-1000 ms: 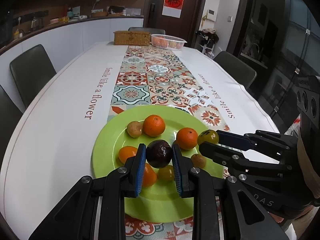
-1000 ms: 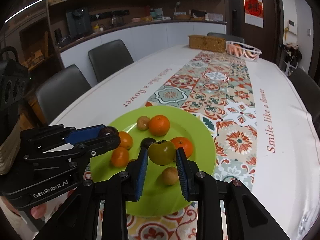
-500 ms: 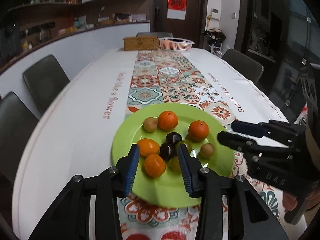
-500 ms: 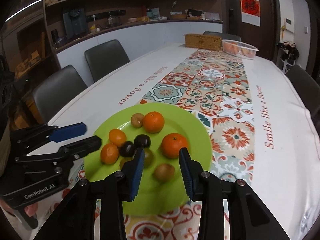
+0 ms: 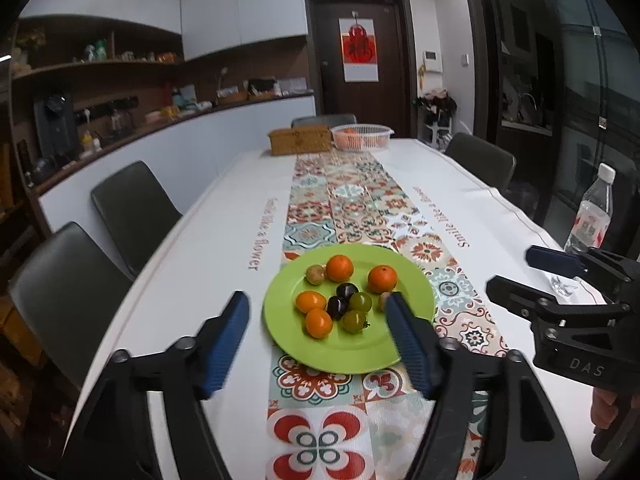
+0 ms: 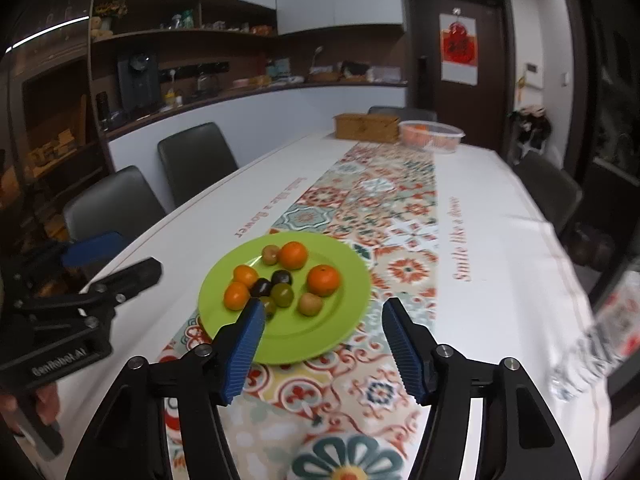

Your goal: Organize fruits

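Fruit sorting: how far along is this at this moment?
Done, it seems: ten fruits lie grouped on the green plate, oranges around dark plums. In hand: nothing; the left gripper and right gripper are both open and empty. Left: possibly the far basket of fruit.

**Fruit Gathered on One Plate at the Near End of the Counter**

A plate [image 5: 416,308] sits on the runner [image 5: 352,200] down the middle of the counter [image 5: 208,248], just ahead of my left gripper [image 5: 316,312] and right gripper [image 6: 324,316]. The fruits [image 5: 344,292] lie clustered on it. My left fingers [image 5: 226,340] stand wide apart on either side of the plate's near edge; my right gripper hangs to its right. At the far end, a box [image 5: 300,141] stands left of a basket [image 5: 362,136]. Chairs [image 5: 132,212] line the left side. A bottle [image 5: 592,216] stands at the right edge.
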`<state>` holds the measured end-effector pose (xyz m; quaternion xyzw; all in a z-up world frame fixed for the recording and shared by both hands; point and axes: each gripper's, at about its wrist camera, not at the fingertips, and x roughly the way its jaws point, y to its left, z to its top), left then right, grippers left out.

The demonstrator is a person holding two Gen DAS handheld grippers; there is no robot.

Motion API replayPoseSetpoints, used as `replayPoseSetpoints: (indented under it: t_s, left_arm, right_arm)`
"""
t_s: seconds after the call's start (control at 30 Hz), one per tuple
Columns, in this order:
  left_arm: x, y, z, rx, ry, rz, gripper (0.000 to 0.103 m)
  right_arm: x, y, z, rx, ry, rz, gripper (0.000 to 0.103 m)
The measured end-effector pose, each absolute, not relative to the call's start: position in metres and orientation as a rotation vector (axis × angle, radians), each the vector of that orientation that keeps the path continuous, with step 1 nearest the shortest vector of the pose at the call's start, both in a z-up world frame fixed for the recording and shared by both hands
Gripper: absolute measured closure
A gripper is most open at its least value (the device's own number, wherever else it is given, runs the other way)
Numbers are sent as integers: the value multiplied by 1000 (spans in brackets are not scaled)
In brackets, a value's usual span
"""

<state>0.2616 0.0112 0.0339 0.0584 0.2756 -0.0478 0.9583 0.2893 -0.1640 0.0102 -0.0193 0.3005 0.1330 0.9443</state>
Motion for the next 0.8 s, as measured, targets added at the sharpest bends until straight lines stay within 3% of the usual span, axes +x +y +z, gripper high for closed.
replayPoseSetpoints:
  t_s: [0.5,0.8]
  left_arm:
    - [175,4,54,142,497,-76,14]
    - [139,1,60,95,496,-85,11]
  right_arm:
    - [197,-185,39,5,570,231,20]
    - [159,-188,51,-11,524,226,20]
